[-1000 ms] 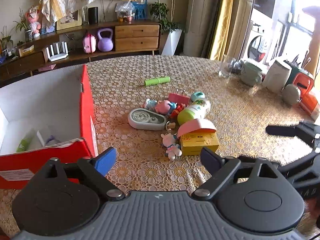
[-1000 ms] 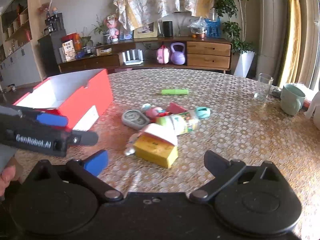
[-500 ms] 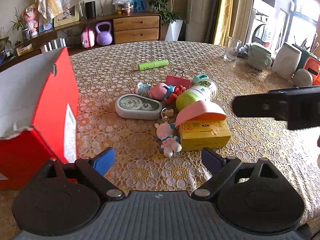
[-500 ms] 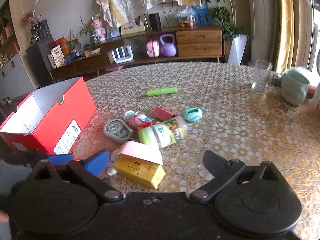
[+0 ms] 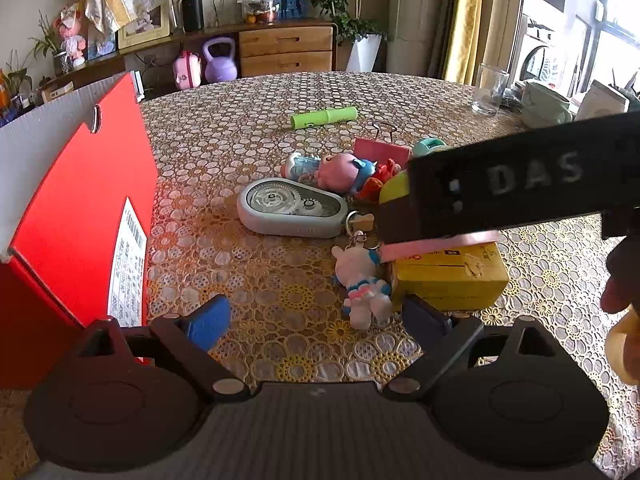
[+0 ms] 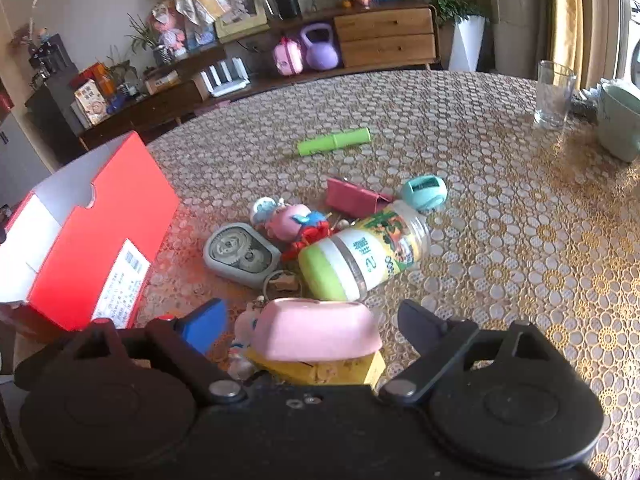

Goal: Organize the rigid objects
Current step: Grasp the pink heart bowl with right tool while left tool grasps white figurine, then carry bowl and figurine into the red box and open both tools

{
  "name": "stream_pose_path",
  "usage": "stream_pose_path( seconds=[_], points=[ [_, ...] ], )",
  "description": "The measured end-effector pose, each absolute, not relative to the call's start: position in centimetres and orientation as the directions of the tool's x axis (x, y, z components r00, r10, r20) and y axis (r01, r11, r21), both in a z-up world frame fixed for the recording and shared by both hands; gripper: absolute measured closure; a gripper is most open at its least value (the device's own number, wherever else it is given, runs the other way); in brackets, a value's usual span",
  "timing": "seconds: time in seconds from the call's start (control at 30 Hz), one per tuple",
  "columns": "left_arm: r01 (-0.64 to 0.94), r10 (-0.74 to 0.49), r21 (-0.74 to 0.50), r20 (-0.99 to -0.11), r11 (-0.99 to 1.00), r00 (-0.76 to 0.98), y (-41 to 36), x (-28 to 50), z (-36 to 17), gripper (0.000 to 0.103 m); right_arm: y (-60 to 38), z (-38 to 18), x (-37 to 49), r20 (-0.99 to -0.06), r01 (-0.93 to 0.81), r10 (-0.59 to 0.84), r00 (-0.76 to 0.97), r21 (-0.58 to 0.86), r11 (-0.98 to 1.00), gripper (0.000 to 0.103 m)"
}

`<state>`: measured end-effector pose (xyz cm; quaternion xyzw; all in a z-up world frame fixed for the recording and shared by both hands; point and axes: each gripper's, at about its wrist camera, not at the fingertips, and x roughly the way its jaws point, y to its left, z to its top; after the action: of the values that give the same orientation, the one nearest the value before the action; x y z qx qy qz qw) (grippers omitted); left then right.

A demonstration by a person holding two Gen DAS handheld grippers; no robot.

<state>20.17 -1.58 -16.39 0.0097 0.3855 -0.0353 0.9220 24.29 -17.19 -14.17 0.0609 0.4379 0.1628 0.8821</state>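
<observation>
A heap of small objects lies mid-table: a pink dish (image 6: 316, 330) on a yellow box (image 5: 448, 272), a green-capped bottle (image 6: 364, 256), a grey gear case (image 5: 292, 208), a pink doll (image 5: 336, 170), a white keychain figure (image 5: 360, 280), a pink clip (image 6: 352, 198), a teal sharpener (image 6: 424, 192) and a green tube (image 5: 324, 117). The red open box (image 5: 76, 208) stands at the left. My right gripper (image 6: 312, 332) is open, its jaws on either side of the pink dish, just above it. My left gripper (image 5: 320, 320) is open and empty, low in front of the keychain figure.
A drinking glass (image 6: 554, 94) and a pale green mug (image 6: 618, 120) stand at the table's far right. The right gripper's black body (image 5: 520, 184) crosses the left wrist view over the heap. A sideboard (image 5: 280, 52) lies beyond the table.
Both grippers have moved forward toward the heap. The right gripper has come down over the pink dish and yellow box. The red box has slid to the left edge of the left wrist view.
</observation>
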Motion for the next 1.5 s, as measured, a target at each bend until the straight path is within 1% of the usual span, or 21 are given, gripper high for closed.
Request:
stream_pose_path(
  seconds=[0.03, 0.1, 0.13, 0.17, 0.2, 0.27, 0.37, 0.43, 0.5, 0.63, 0.67, 0.8, 1.03, 1.5],
  points=[
    [0.076, -0.058, -0.006, -0.709, 0.997, 0.703, -1.6, 20.1, -16.4, 0.01, -17.1, -14.3, 24.4, -0.759, -0.228, 0.339, 0.556, 0.254, 0.94, 0.014],
    [0.085, -0.067, -0.009, -0.706, 0.996, 0.705, -1.6, 20.2, -16.5, 0.016, -16.9, -14.6, 24.5, -0.77, -0.216, 0.334, 0.543, 0.257, 0.942, 0.017],
    [0.089, -0.07, -0.01, -0.705, 0.996, 0.705, -1.6, 20.2, -16.5, 0.02, -16.9, -14.8, 24.6, -0.774, -0.212, 0.336, 0.536, 0.262, 0.941, 0.018],
    [0.094, -0.074, -0.01, -0.706, 0.996, 0.704, -1.6, 20.3, -16.6, 0.029, -16.9, -15.0, 24.6, -0.778, -0.206, 0.337, 0.53, 0.267, 0.941, 0.022],
    [0.098, -0.073, -0.004, -0.704, 0.995, 0.707, -1.7, 20.3, -16.6, 0.034, -17.0, -15.1, 24.7, -0.781, -0.198, 0.336, 0.526, 0.271, 0.942, 0.025],
    [0.114, -0.083, -0.003, -0.698, 0.993, 0.711, -1.8, 20.3, -16.6, 0.038, -17.1, -15.3, 24.7, -0.782, -0.186, 0.344, 0.521, 0.289, 0.939, 0.029],
    [0.129, -0.098, -0.007, -0.695, 0.992, 0.713, -1.8, 20.6, -16.5, 0.046, -17.2, -15.3, 24.7, -0.78, -0.173, 0.351, 0.518, 0.306, 0.936, 0.03],
    [0.14, -0.105, -0.006, -0.691, 0.99, 0.715, -1.8, 20.7, -16.5, 0.053, -17.1, -15.3, 24.6, -0.779, -0.171, 0.348, 0.521, 0.305, 0.937, 0.03],
    [0.147, -0.111, -0.006, -0.689, 0.989, 0.716, -1.7, 20.7, -16.4, 0.064, -17.3, -15.2, 24.5, -0.776, -0.166, 0.353, 0.522, 0.313, 0.935, 0.03],
    [0.182, -0.133, -0.004, -0.696, 0.983, 0.706, -1.8, 21.1, -16.4, 0.074, -17.9, -14.6, 24.4, -0.765, -0.161, 0.367, 0.529, 0.334, 0.929, 0.03],
    [0.194, -0.139, 0.0, -0.697, 0.981, 0.703, -1.8, 21.1, -16.3, 0.083, -18.0, -14.5, 24.2, -0.763, -0.162, 0.369, 0.531, 0.336, 0.928, 0.03],
    [0.194, -0.114, 0.035, -0.701, 0.98, 0.704, -2.0, 21.1, -16.2, 0.084, -18.7, -13.8, 23.6, -0.753, -0.163, 0.374, 0.542, 0.342, 0.925, 0.03],
    [0.152, -0.118, -0.015, -0.708, 0.988, 0.696, -0.5, 21.0, -15.2, 0.085, -19.5, -12.7, 22.3, -0.737, -0.165, 0.366, 0.568, 0.334, 0.928, 0.03],
    [0.118, -0.136, -0.073, -0.682, 0.99, 0.719, 1.5, 18.0, -10.6, 0.084, -19.5, -9.3, 19.1, -0.696, -0.202, 0.379, 0.61, 0.325, 0.924, 0.03]
  ],
)
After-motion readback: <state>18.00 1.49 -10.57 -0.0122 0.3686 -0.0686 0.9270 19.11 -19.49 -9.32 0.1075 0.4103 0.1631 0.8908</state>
